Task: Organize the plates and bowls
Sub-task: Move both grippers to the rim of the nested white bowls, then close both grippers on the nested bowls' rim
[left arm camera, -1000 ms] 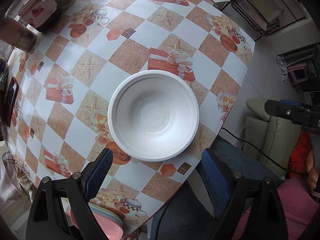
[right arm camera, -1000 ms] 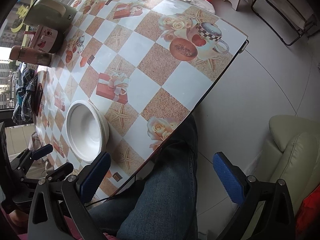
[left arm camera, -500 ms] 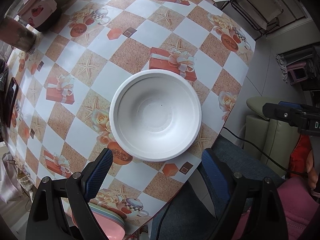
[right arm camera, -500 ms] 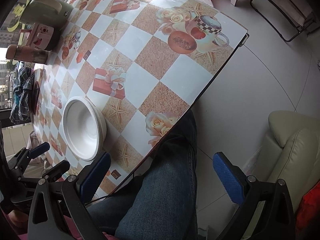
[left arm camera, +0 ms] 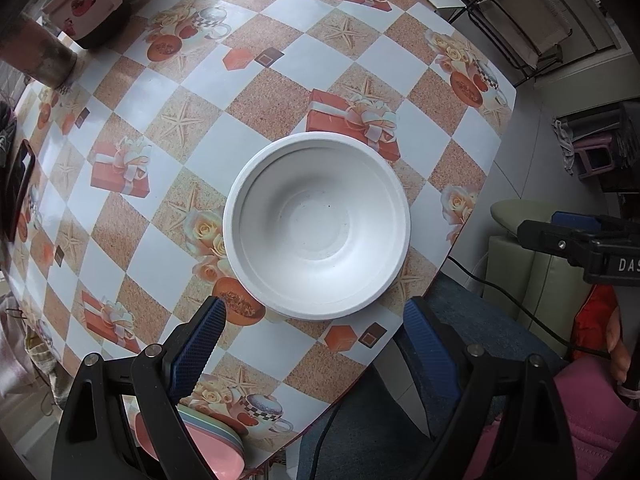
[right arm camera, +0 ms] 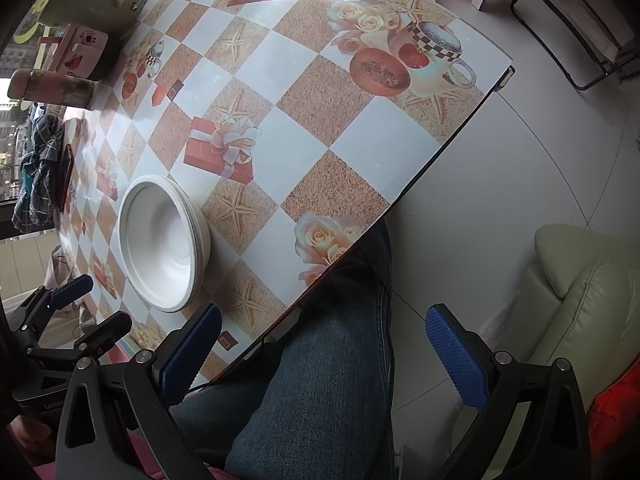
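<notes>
Your white bowls (left arm camera: 318, 226) sit nested near the desk (left arm camera: 256, 60) edge, stacked to save space. Your left gripper (left arm camera: 312, 354) hangs released above them; your right gripper (right arm camera: 324, 354), also released, waits off the desk.

Left wrist cam looks straight down from above the counter (left arm camera: 280, 60), white bowls (left arm camera: 316, 226) dead centre, fairly close. Right wrist cam sits off the counter's near edge over a denim knee (right arm camera: 320, 380), tilted steeply down, seeing counter (right arm camera: 304, 120) and floor. Shared: bowls (right arm camera: 164, 244), near counter edge, and each view catches the other claw at its margin.
</notes>
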